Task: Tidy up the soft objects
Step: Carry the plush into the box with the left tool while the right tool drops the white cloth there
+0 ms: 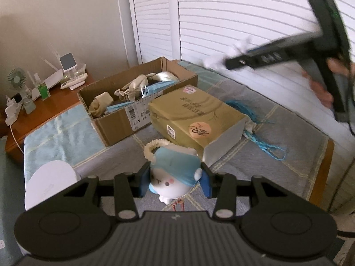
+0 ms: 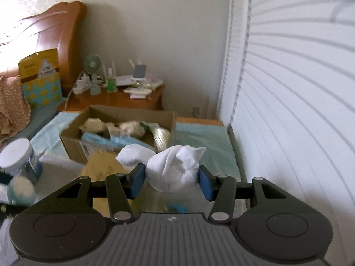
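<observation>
My left claw (image 1: 175, 180) is pinching a small white plush toy (image 1: 172, 177) between its blue pads (image 1: 143, 184); the toy wears a pale blue cap and has a cream scrunchie (image 1: 153, 148) looped at its top. It hangs just above the grey checked bed cover (image 1: 255, 166). A white round lid (image 1: 50, 181) sits off to the left of my fingers.

My right claw (image 2: 172, 180) is closed on a knotted white cloth bundle (image 2: 173, 168), both blue pads pressed against its sides, with two loose ends sticking up and out. In the left view that same claw (image 1: 224, 62) shows high on the right, blurred, the white cloth at its tip, well above the bed.

Just past the toy lies a gold-coloured closed box (image 1: 195, 119) on its side, with stickers on it. A bunch of bright blue braided cords (image 1: 266, 146) trails out from behind its right end onto the cover.

Behind that, touching or just beside the gold box, stands an open cardboard box (image 1: 124, 119) holding beige rolled cloths (image 1: 131, 88), something pale blue and a shiny blond hank. In the right view the same cardboard box (image 2: 73, 141) lies beyond my bundle.

To the left in the right view are a white-lidded jar (image 2: 20, 157) and a smaller teal tub (image 2: 21, 191), blurred.

Farther off stands a wooden nightstand (image 1: 57, 97) with a small green fan (image 1: 16, 81), a router and chargers. White slatted blinds (image 1: 221, 17) fill the far wall on the right.
</observation>
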Motion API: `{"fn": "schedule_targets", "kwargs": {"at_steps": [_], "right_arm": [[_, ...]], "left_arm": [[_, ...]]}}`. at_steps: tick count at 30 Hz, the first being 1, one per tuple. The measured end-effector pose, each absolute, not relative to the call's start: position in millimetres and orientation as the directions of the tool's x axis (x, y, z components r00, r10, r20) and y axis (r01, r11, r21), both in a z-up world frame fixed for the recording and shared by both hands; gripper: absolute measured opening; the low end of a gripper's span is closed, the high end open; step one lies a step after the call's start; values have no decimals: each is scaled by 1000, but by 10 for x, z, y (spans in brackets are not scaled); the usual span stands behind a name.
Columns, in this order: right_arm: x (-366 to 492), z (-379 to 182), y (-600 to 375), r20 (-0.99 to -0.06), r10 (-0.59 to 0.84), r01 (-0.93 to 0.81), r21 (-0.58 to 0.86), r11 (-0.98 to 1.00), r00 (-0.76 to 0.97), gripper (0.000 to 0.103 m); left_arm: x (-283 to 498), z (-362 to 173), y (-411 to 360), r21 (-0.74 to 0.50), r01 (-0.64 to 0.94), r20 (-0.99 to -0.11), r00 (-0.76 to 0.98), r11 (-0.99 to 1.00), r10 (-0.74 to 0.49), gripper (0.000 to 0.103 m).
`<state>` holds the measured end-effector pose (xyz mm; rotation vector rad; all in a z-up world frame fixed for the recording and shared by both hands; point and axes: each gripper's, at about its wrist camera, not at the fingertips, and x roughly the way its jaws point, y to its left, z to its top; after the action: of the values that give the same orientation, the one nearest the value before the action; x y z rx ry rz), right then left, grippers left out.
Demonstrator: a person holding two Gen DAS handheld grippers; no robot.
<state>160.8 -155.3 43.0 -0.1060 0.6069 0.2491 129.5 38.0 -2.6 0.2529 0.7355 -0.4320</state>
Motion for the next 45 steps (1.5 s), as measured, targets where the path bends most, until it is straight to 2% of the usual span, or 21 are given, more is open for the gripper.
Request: {"fn": "schedule_targets", "kwargs": {"at_steps": [6, 13, 14, 17, 21, 22, 35, 45], "right_arm": [[2127, 562, -1327, -560, 277, -341, -9, 940, 780, 57], [2751, 457, -1089, -584, 295, -381, -27, 924, 756, 57], [2833, 423, -1070, -591, 292, -381, -29, 924, 752, 60], [2955, 310, -1070, -616, 299, -385, -8, 923, 729, 84], [2853, 261, -1132, -614, 287, -369, -7, 929, 735, 102], [2798, 268, -1159, -606, 287, -364, -3, 932, 741, 103], [1916, 266, -1410, -647, 228, -279, 25, 960, 728, 103], [1380, 211, -1518, -634, 219, -241, 52, 969, 742, 103]], "left_arm": [[1292, 33, 426, 70, 448, -677, 678, 891, -287, 44], [1330, 54, 472, 70, 427, -676, 685, 902, -272, 44], [1341, 46, 479, 70, 423, -677, 685, 903, -269, 44], [1353, 31, 491, 68, 418, -683, 682, 906, -263, 44], [1393, 24, 496, 67, 418, -688, 677, 906, -261, 44], [1402, 28, 491, 70, 419, -688, 677, 905, -261, 44], [1732, 222, 440, 75, 422, -689, 677, 904, -259, 44], [2503, 377, 491, 72, 361, -682, 698, 930, -218, 44]]}}
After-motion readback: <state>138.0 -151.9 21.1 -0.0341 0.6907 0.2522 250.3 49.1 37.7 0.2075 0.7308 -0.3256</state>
